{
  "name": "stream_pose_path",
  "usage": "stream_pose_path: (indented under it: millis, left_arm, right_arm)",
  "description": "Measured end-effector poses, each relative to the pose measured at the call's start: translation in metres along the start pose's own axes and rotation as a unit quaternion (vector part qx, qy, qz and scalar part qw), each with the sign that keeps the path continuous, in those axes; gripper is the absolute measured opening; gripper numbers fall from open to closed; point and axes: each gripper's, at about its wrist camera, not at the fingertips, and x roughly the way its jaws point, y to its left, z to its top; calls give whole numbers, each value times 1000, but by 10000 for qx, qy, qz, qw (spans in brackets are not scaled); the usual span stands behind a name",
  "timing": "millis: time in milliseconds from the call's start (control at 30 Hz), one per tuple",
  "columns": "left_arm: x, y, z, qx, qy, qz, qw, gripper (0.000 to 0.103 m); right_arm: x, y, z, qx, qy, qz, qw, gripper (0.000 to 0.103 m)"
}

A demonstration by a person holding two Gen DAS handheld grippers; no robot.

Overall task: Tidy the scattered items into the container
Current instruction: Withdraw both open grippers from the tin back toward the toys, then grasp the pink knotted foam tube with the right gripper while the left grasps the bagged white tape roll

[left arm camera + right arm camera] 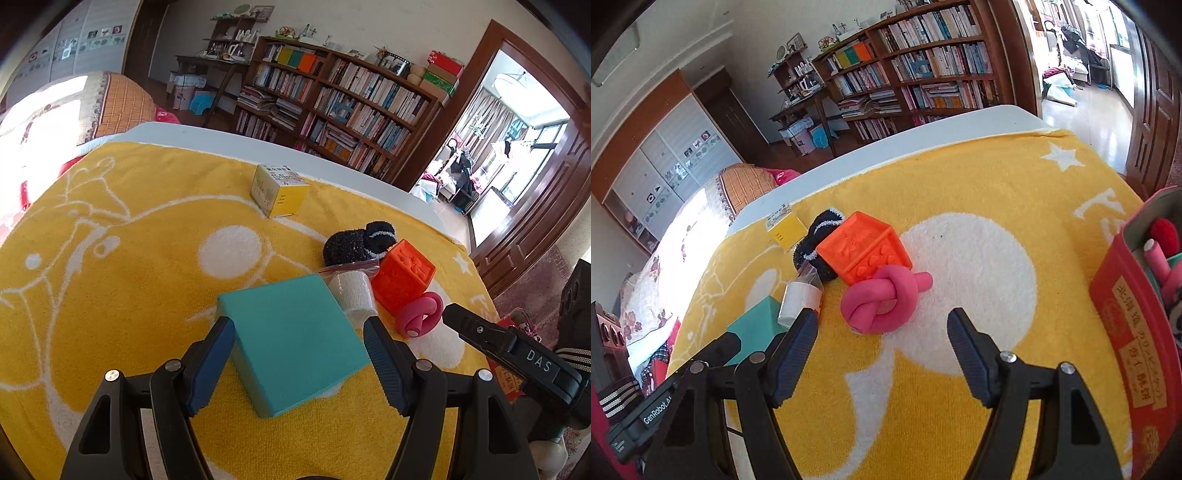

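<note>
A teal box [295, 339] lies on the yellow towel [129, 288] between the open fingers of my left gripper [299, 332], which straddle it without clamping. Beside it lie a bagged white gauze roll [352, 295], an orange embossed cube [402, 277], a pink knotted toy [421, 314], black socks [354, 243] and a small yellow carton [279, 194]. My right gripper [882, 326] is open and empty just in front of the pink knot [882, 299]. The red tin container [1137, 314] stands at the right with several items inside.
The towel covers a white table [332, 162] whose far edge runs behind the items. A bed [55, 110] is at the left, a bookshelf [332, 103] behind, a doorway [517, 147] at the right. The right gripper's body [517, 354] shows in the left wrist view.
</note>
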Motion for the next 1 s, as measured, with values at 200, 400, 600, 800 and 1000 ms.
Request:
stream_pose_path:
  millis: [200,400,600,800,1000]
  left_arm:
    - [-2,-1,1,151,-163,113,9997,74]
    - [-1,-8,3,319,-233,56,9992,74]
    - [0,-28,11,723,-191,-54,9972,74]
    - [18,-65,24,1529,-30,-154,9881,74]
    - [53,-84,31,1729,313,-463,9834,73]
  right_arm:
    - [36,-7,1,218,270,-36,9994,76]
    - [38,-1,-7,-161,214,-19,9996,55]
    - [26,-8,-6,-19,88,-36,10000,54]
    - [9,-20,0,266,-117,35,9996,54]
    - [-7,-24,5,288,-424,-49,9987,54]
